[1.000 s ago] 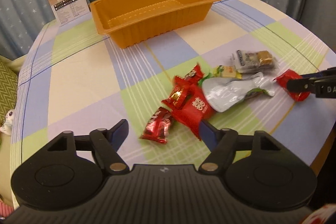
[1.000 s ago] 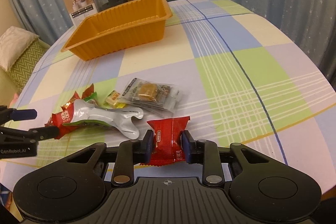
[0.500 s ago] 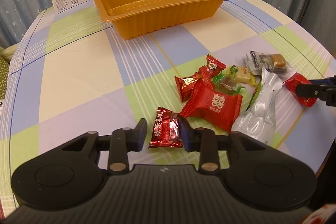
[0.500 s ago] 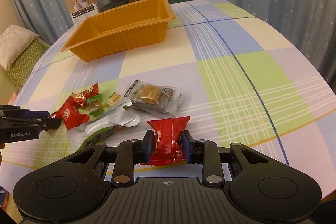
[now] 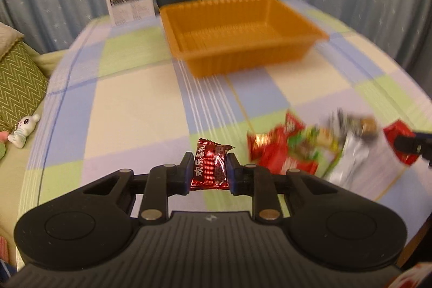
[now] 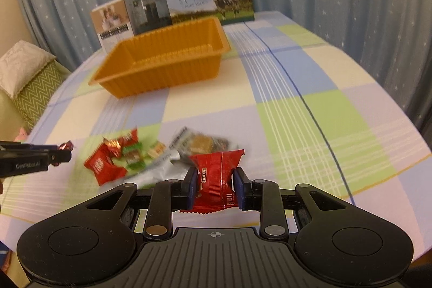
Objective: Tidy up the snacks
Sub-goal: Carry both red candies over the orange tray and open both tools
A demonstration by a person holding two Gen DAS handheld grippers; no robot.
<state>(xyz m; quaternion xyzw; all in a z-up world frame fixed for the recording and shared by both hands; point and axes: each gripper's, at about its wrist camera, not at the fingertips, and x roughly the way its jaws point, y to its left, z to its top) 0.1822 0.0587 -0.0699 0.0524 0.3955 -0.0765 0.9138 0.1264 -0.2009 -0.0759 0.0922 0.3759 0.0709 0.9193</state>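
Pinching a dark red candy [image 5: 210, 166], the left tongs [image 5: 209, 170] match the right tongs [image 6: 215, 180], clamped on a red packet [image 6: 216, 176].

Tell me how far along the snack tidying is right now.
Nothing is stowed yet: the orange tray looks empty. In hand: the left gripper is shut on a dark red candy, and the right gripper on a red snack packet. Left: the pile of snacks on the tablecloth.
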